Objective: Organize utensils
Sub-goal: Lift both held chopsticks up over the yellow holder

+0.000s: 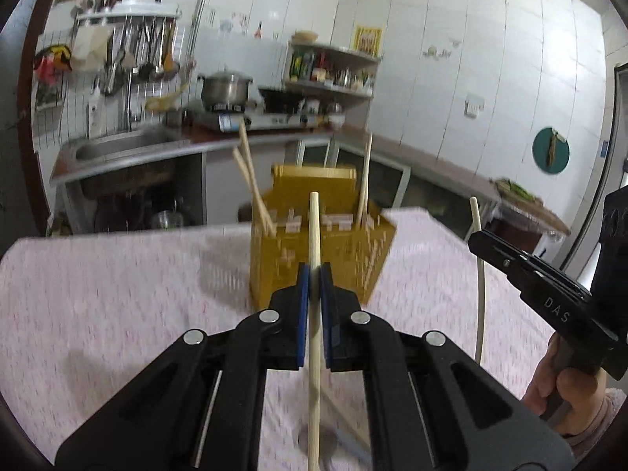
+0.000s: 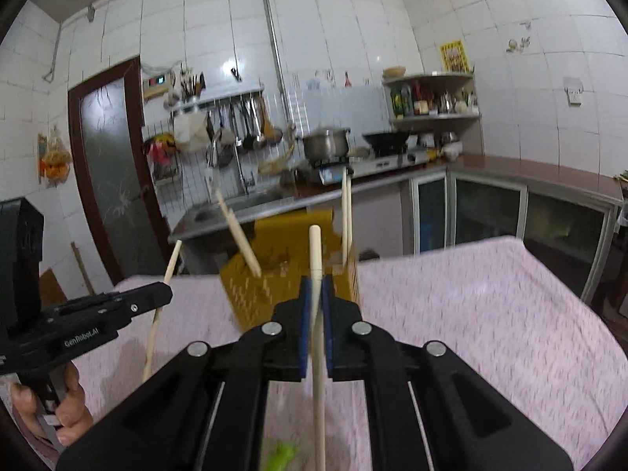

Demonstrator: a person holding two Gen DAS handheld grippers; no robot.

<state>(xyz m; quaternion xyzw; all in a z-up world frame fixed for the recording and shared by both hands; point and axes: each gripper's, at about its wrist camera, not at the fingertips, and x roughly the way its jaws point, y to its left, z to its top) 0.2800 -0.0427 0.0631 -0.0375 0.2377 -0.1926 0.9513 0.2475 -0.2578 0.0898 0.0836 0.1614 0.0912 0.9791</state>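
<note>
Left gripper (image 1: 314, 274) clamped on chopstick (image 1: 314, 333) | right gripper (image 2: 315, 288) clamped on chopstick (image 2: 318, 373) | yellow holder (image 1: 325, 251) near table's far edge.

White letters "DAS" stand on the black body of the right gripper (image 1: 477, 241), seen from the left wrist camera. In the right wrist view, the black body of the left gripper (image 2: 167, 294) bears the white brand "GenRobot.AI". A yellow poster (image 2: 454, 56) on the tiled wall and a small box with a green display (image 2: 157, 81) above the utensil rack both seem to carry characters, but they are too small and blurred to read, as are the labels on the bottles (image 2: 408, 100) on the corner shelf.
</note>
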